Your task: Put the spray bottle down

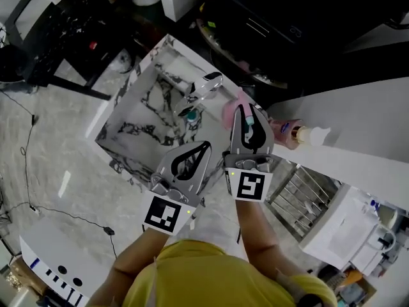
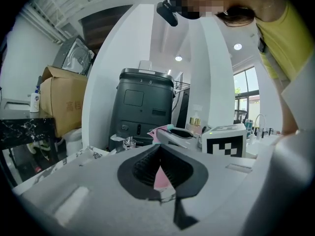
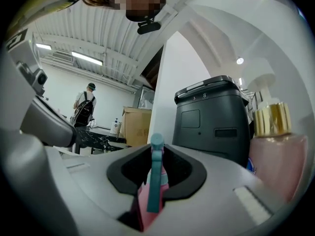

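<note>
Head view, right hand-held gripper (image 1: 244, 115) holding spray bottle (image 1: 229, 114) near faucet (image 1: 206, 85) and pump bottle (image 1: 286, 133), left hand-held gripper (image 1: 206, 147) closed, empty.

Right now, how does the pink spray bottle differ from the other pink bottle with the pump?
The spray bottle has a teal spray head; the pump bottle has a gold collar and a white pump. The spray bottle is clamped in the right hand-held gripper by the marble sink; the pump bottle stands free, with nothing gripping it. Both are pink.
</note>
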A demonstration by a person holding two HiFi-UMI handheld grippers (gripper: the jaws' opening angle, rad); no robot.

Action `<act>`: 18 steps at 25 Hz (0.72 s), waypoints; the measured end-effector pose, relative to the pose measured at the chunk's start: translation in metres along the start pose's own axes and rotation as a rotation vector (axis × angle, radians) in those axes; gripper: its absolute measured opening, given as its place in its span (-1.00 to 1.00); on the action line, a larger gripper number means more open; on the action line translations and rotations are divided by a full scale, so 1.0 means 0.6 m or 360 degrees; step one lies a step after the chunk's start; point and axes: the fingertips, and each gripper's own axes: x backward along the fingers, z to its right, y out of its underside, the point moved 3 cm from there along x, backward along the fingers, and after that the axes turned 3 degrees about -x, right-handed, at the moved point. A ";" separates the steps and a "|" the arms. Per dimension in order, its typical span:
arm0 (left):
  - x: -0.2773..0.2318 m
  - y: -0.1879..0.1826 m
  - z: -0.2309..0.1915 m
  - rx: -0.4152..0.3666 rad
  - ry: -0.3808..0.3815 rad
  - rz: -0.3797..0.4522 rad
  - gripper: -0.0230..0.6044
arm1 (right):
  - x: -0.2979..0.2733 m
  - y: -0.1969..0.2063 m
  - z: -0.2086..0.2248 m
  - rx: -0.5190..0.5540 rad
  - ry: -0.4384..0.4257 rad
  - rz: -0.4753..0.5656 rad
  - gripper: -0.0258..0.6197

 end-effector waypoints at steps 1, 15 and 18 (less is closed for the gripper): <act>-0.002 0.002 0.000 -0.0001 0.0004 -0.0007 -0.92 | -0.006 0.001 -0.002 -0.0025 0.0002 0.0003 -0.72; -0.003 0.015 -0.005 0.0028 -0.0009 -0.0038 -0.92 | -0.021 0.008 -0.017 -0.0024 -0.0004 0.0008 -0.69; -0.001 0.011 -0.003 0.0021 -0.0003 -0.0032 -0.93 | -0.019 0.007 -0.019 -0.0019 -0.0009 -0.0043 -0.58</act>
